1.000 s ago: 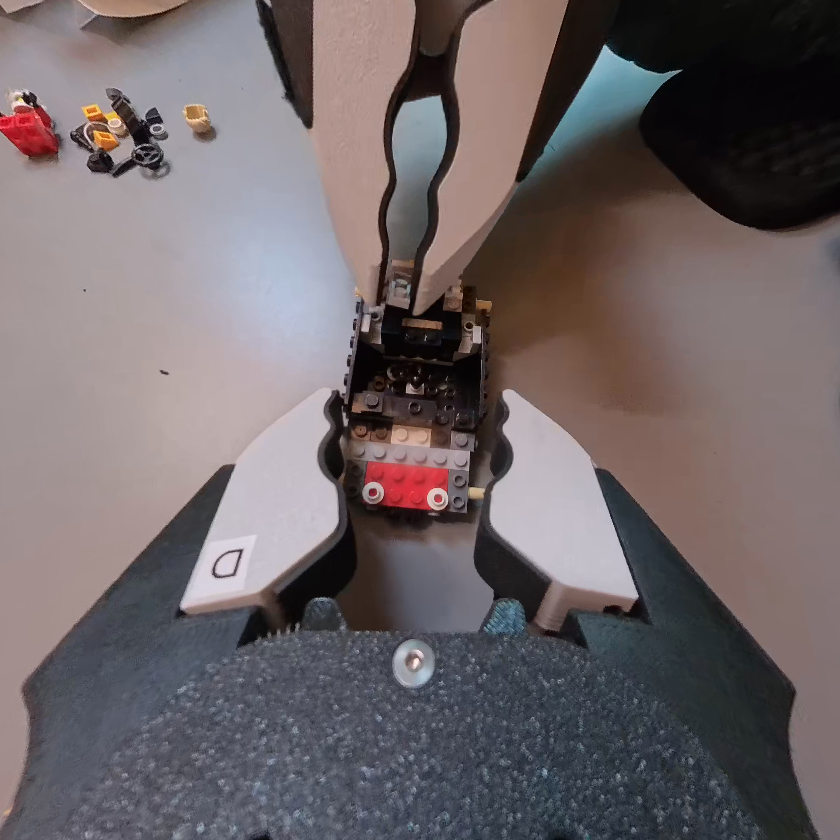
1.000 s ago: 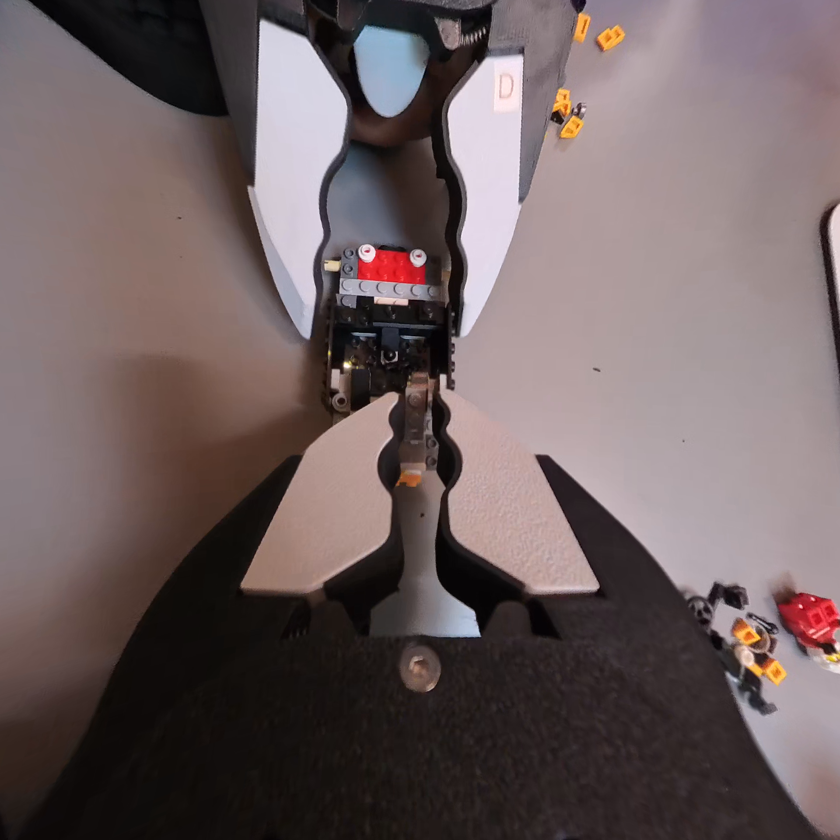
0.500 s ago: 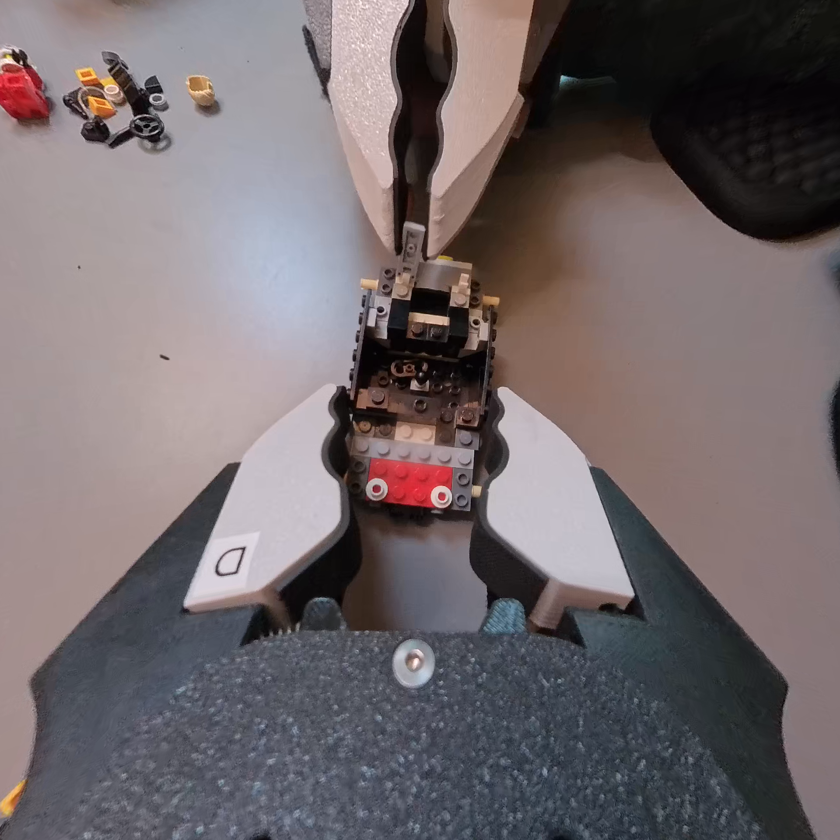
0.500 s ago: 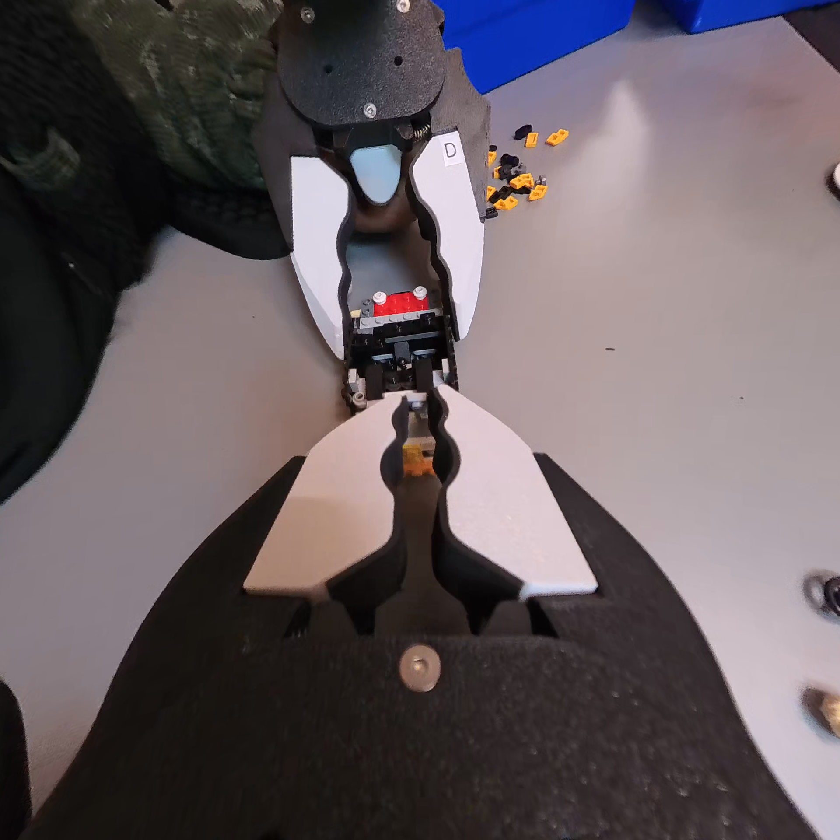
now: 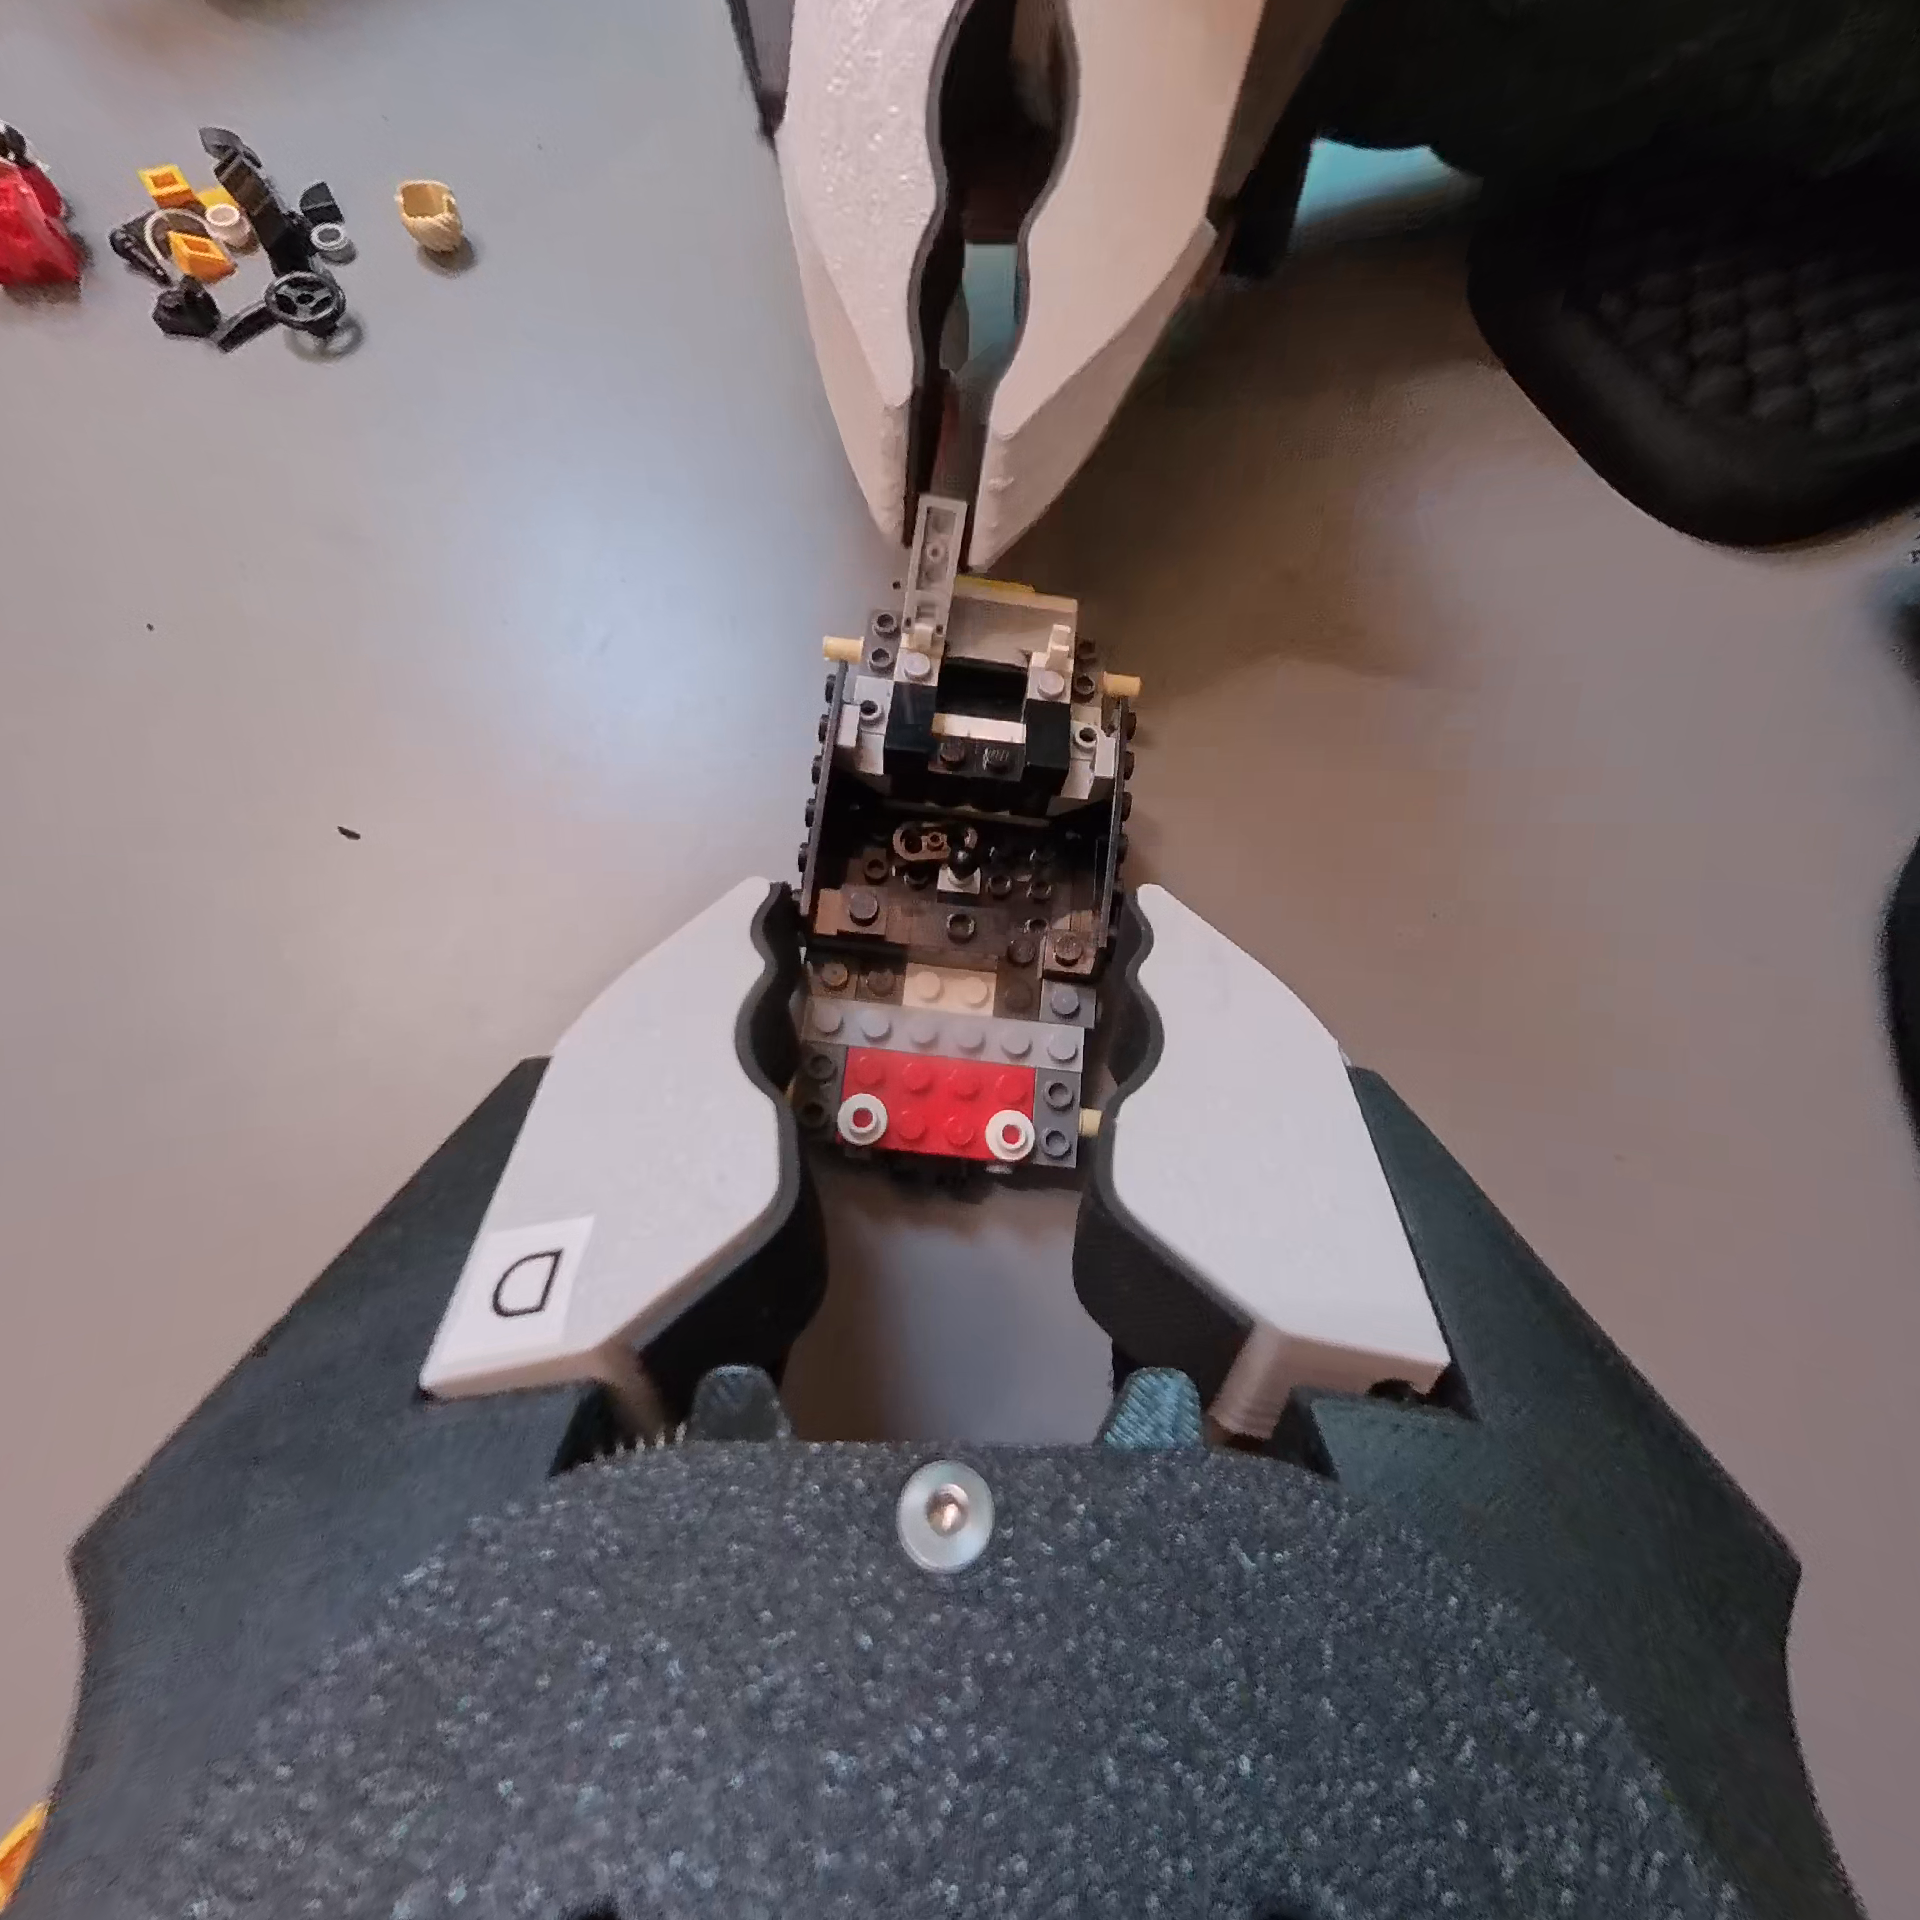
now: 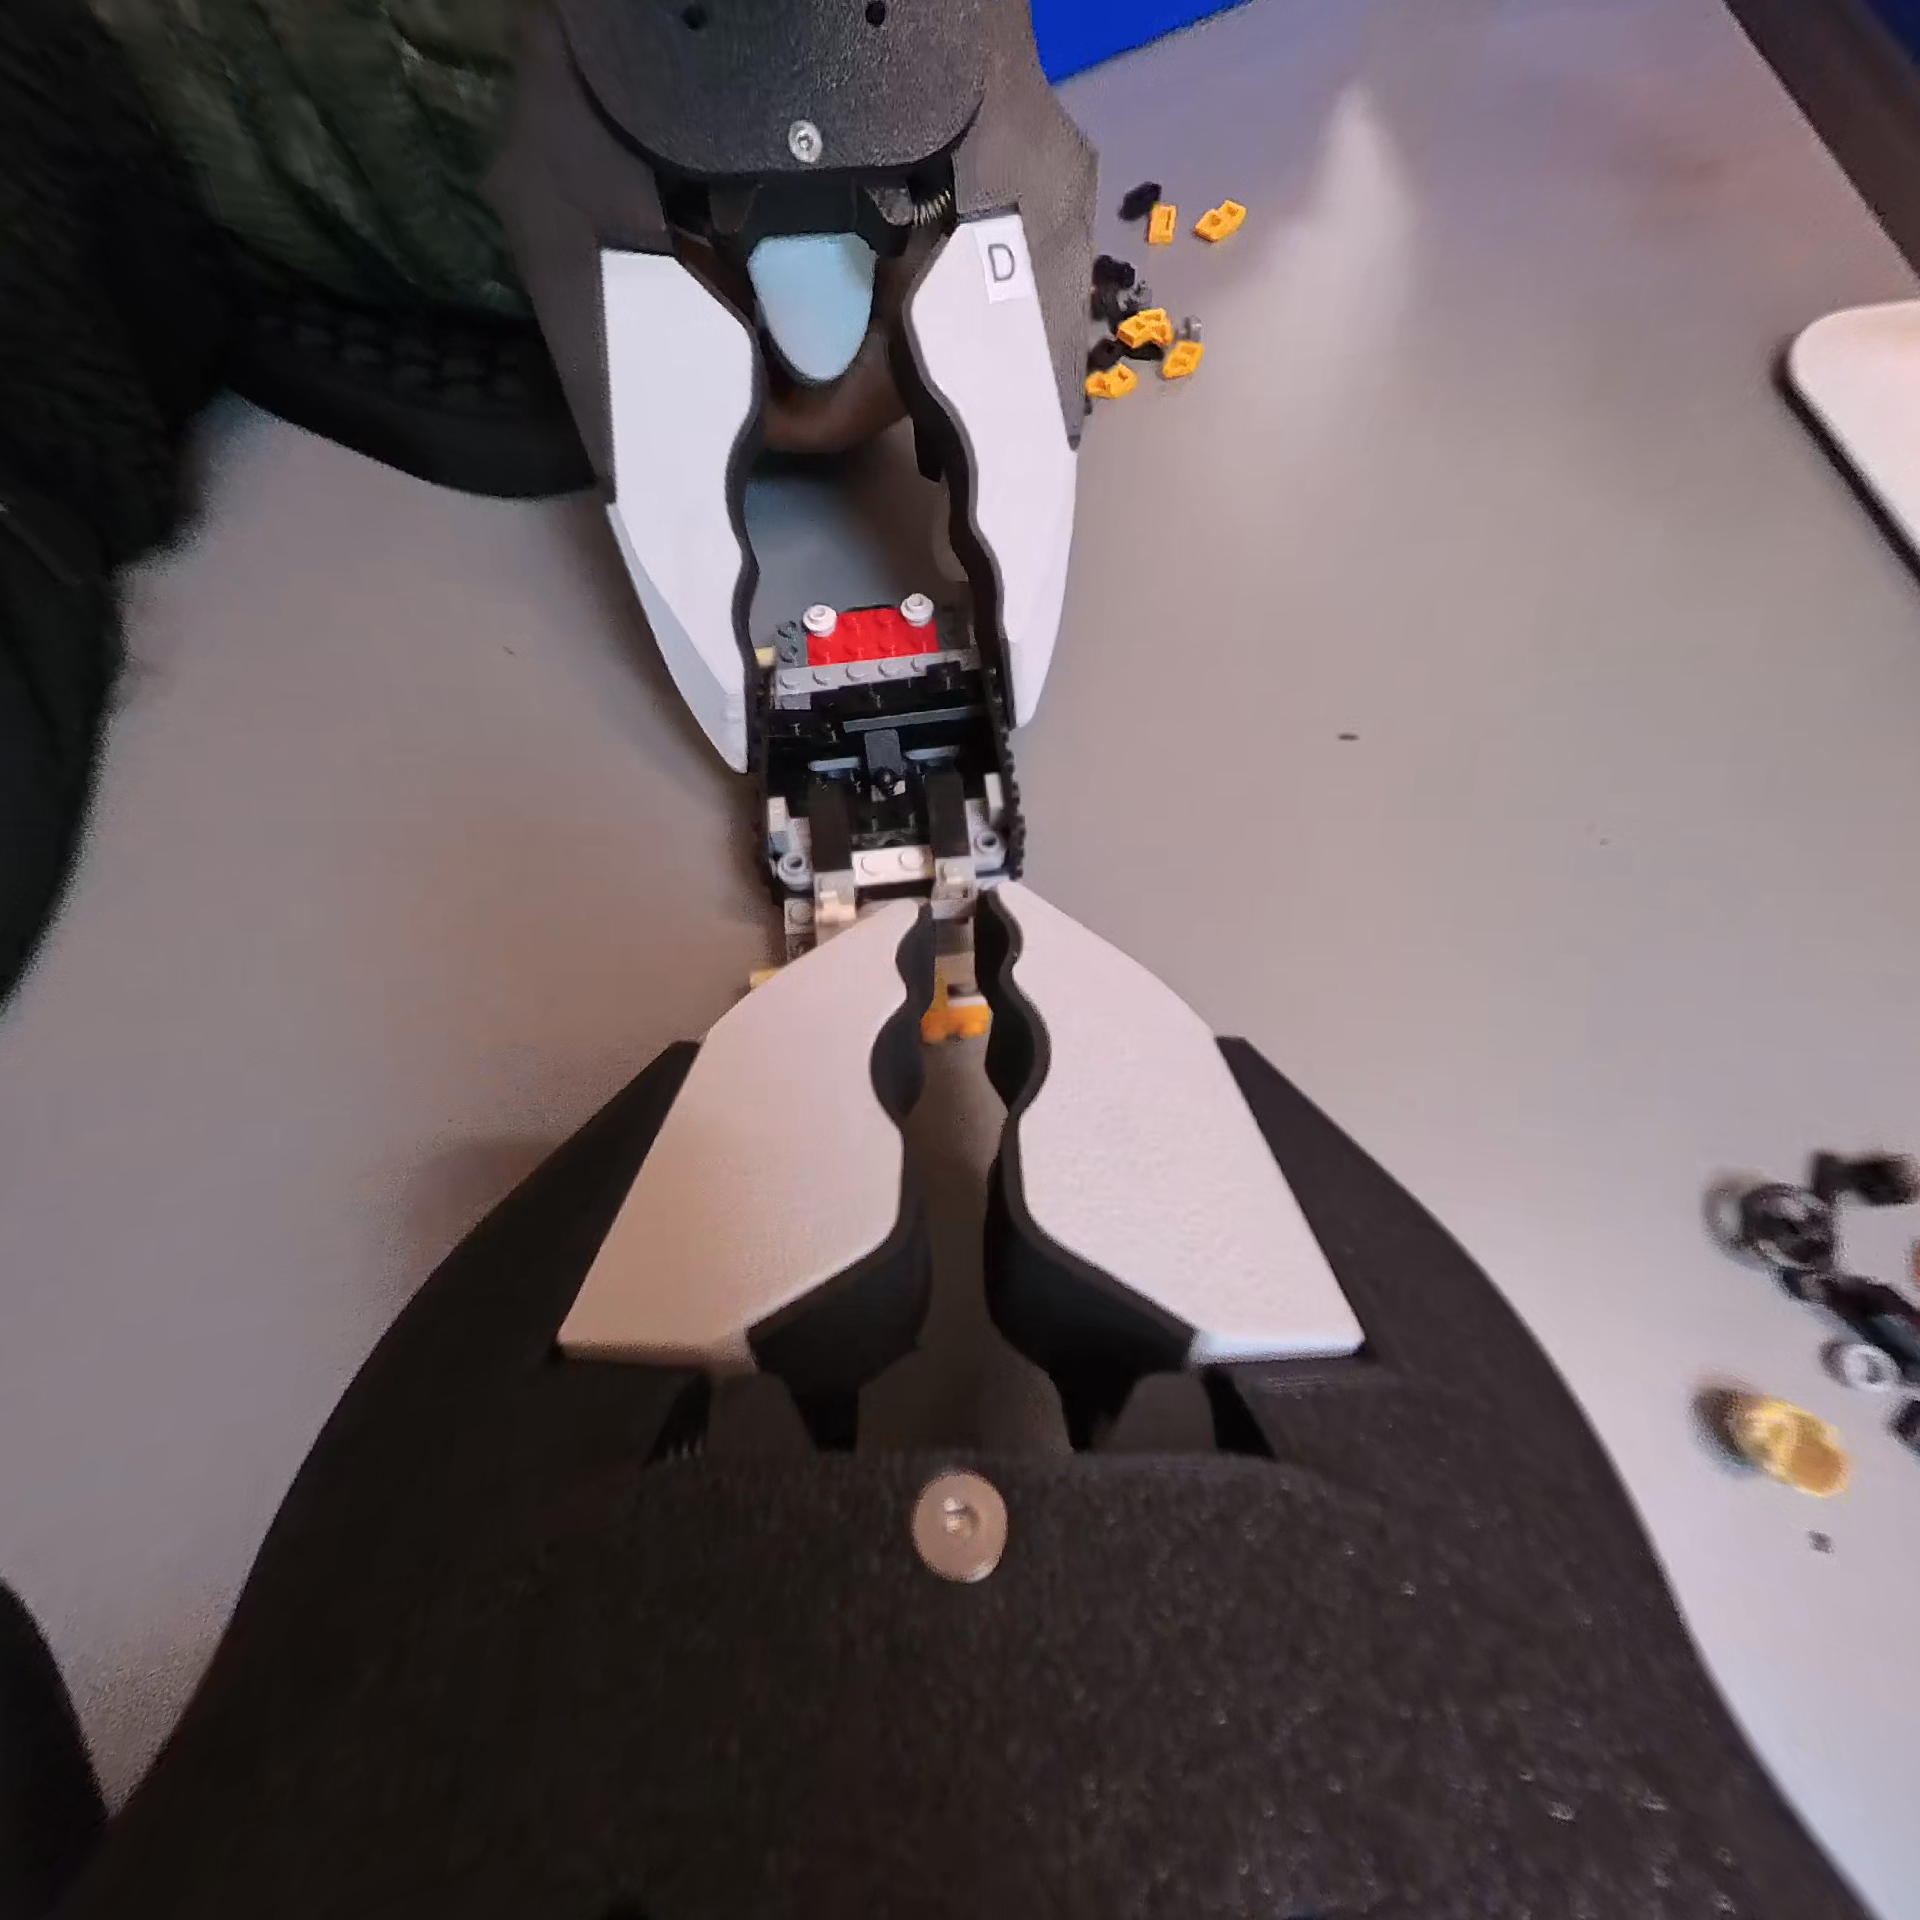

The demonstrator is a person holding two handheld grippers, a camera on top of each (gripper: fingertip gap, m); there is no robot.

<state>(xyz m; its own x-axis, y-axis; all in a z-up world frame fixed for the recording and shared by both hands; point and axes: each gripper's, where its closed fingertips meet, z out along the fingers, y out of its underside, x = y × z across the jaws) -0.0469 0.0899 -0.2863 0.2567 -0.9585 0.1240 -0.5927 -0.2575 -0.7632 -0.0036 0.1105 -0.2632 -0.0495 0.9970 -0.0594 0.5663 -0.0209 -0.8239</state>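
My left gripper (image 5: 951,914) clamps the brick model (image 5: 961,935) by its sides on the bench (image 5: 416,727), holding it steady. At its far end, my right gripper (image 6: 951,914) pinches a thin grey piece (image 5: 935,551) attached there.

Grey table (image 5: 416,727) bears scattered small bricks (image 5: 229,249).

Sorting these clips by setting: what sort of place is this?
Probably an office or hobby desk: a plain grey tabletop strewn with loose toy-brick parts, a half-built brick vehicle on it, and a black mesh chair beside it.
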